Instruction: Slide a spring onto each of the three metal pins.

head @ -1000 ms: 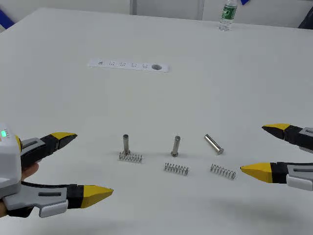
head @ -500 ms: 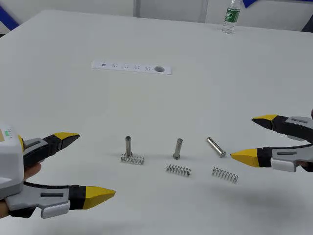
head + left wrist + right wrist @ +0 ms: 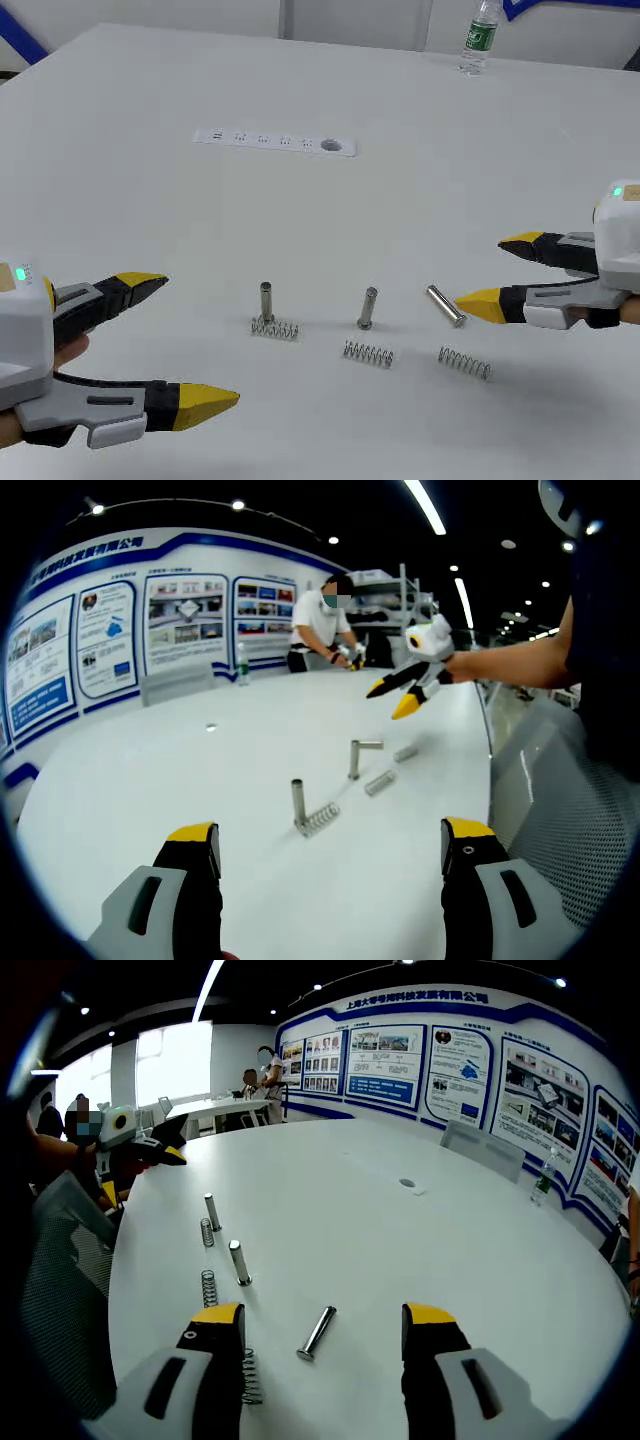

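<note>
**Yellow-tipped jaws gaping, three pins bare**

Yellow tips of the left gripper are standing wide apart at the near left of the white table, holding nothing and hovering above the surface. Beyond them three springs are lying in a row. The left spring is lying at the foot of the left pin. The middle spring is lying just in front of the middle pin, and the right spring near the right pin. The left and middle pins are standing upright, while the right pin is lying on its side. No pin is wearing a spring. The right gripper is hanging just beside the lying pin, its jaws wide apart and empty. Farther back a power strip is lying flat, and a bottle is standing at the far edge.
</note>
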Demonstrator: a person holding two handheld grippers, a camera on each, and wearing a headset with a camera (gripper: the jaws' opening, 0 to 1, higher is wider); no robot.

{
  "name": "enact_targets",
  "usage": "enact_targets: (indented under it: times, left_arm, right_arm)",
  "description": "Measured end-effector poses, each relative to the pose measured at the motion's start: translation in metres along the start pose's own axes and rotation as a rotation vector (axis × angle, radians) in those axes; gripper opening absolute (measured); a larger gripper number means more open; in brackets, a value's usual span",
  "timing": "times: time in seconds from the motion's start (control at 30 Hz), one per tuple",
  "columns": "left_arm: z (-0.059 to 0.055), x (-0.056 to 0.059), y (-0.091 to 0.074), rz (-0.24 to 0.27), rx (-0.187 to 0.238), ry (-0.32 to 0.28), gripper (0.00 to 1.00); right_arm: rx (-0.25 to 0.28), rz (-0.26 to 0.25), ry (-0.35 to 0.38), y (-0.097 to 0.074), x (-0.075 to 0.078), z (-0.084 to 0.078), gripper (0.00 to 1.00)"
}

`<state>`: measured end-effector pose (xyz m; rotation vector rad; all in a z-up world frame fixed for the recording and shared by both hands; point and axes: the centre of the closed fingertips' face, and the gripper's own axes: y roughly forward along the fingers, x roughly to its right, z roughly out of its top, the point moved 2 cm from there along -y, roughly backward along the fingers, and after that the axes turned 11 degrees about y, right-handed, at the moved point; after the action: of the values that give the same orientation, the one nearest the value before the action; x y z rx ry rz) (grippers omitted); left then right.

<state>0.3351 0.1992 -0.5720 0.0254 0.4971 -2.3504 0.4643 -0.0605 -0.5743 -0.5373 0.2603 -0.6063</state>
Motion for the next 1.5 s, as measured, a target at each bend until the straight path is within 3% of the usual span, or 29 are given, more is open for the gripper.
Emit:
enact_targets:
  times: [0.17, 0.6, 1.5]
  left_arm:
    - [0.0, 0.0, 0.0, 0.0, 0.002, -0.002, 0.92]
    - [-0.001, 0.0, 0.0, 0.0, 0.001, -0.004, 0.92]
    - [-0.003, 0.002, 0.0, 0.0, 0.001, -0.006, 0.91]
  right_arm:
    - [-0.051, -0.035, 0.015, 0.009, 0.005, -0.004, 0.59]
    - [-0.122, -0.097, 0.029, 0.029, 0.009, -0.008, 0.45]
    - [-0.265, -0.164, 0.079, 0.055, 0.01, -0.024, 0.26]
